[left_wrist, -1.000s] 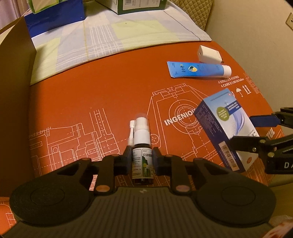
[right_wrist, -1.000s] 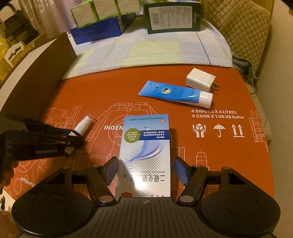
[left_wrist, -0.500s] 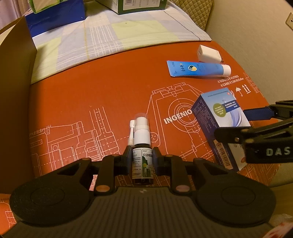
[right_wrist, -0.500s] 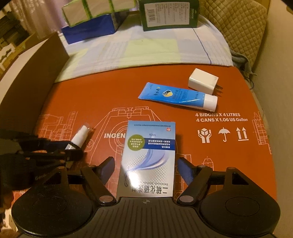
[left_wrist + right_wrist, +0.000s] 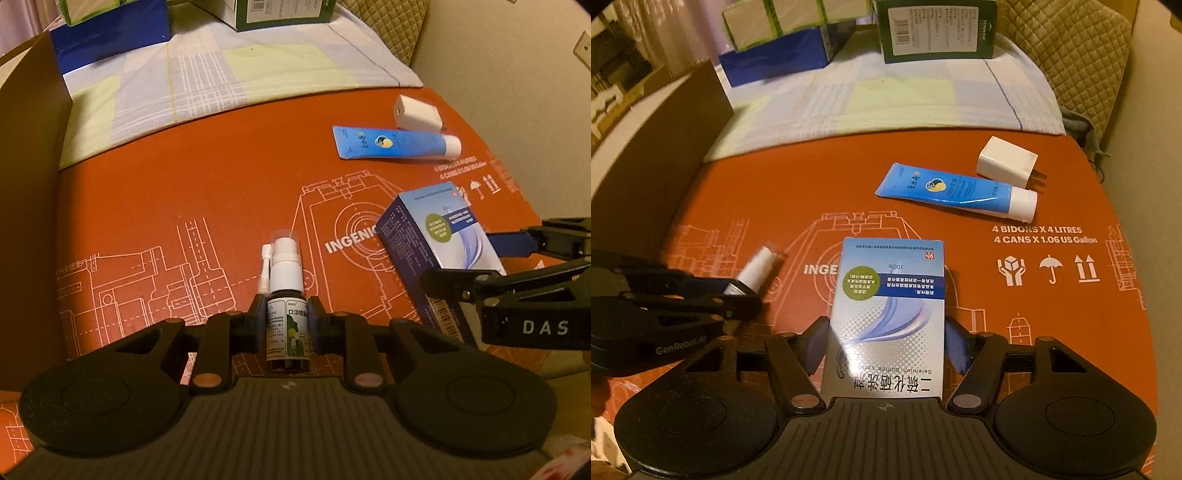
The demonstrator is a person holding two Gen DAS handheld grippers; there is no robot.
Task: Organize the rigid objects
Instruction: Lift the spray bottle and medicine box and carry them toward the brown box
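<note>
We hold the spray bottle (image 5: 287,328) clamped in our left gripper (image 5: 284,325), upright above the orange cardboard (image 5: 221,177). Our right gripper (image 5: 886,343) has just been closing, its pads now against the sides of the blue-and-white box (image 5: 886,317). Farther right lie the blue tube (image 5: 955,190) and, just beyond it, the white charger (image 5: 1006,166).

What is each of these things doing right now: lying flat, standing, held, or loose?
Spray bottle: clamped in the left gripper, cap on.
Blue and white box: between the right gripper's pads, whose jaws have just been closing onto its sides.
Blue tube: lying flat, loose, white cap on.
White charger: lying loose just behind the tube, prongs out.
</note>
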